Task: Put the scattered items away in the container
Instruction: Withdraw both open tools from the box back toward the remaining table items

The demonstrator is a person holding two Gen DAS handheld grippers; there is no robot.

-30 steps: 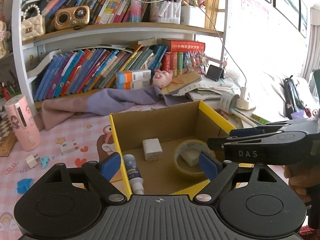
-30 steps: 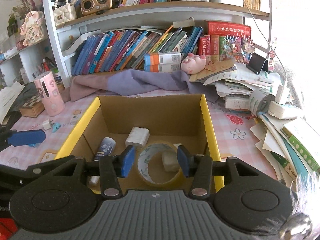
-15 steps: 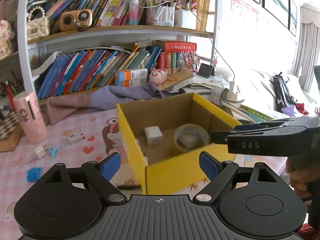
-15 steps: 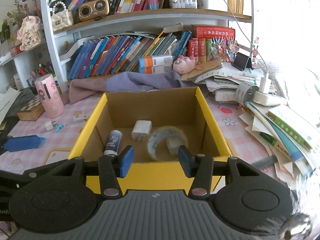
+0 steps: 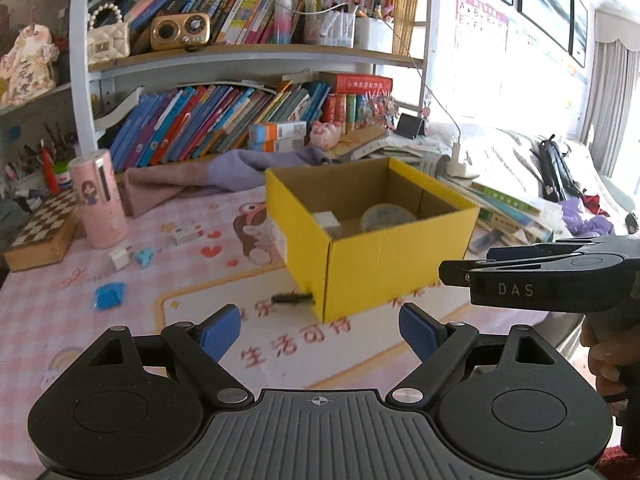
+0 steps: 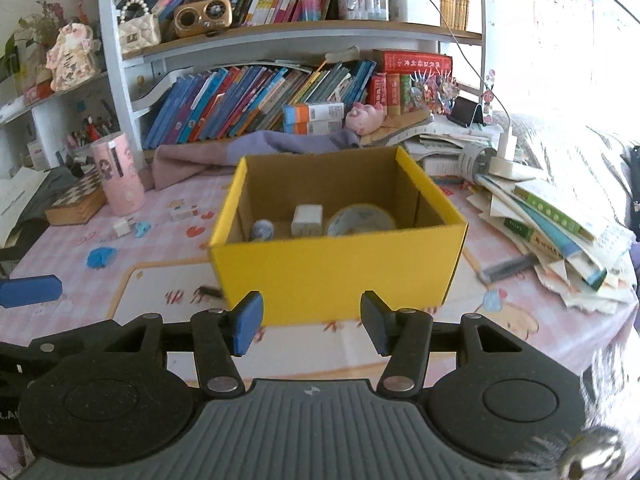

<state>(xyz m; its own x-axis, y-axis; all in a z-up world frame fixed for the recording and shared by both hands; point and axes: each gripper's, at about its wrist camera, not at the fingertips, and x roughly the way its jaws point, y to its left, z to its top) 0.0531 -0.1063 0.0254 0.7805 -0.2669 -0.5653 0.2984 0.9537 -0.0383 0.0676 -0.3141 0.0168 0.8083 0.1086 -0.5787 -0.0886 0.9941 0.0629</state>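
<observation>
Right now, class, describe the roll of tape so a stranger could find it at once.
Find the yellow cardboard box on the pink tablecloth. Inside, the roll of tape lies at the right, beside a white block and a small bottle; it alone is ring-shaped.

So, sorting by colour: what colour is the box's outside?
Yellow, brown cardboard inside: box, clearest in the right wrist view.

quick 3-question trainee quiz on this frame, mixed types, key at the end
1. True or false: the tape roll lies inside the yellow box.
2. Which gripper is holding something? A) left gripper B) right gripper C) neither
3. Fill in: the small blue scrap lies on the ___ tablecloth, outside the box.

Key: 1 true; 2 C, and the right jaws are opening with nothing between them; 3 pink.
</observation>
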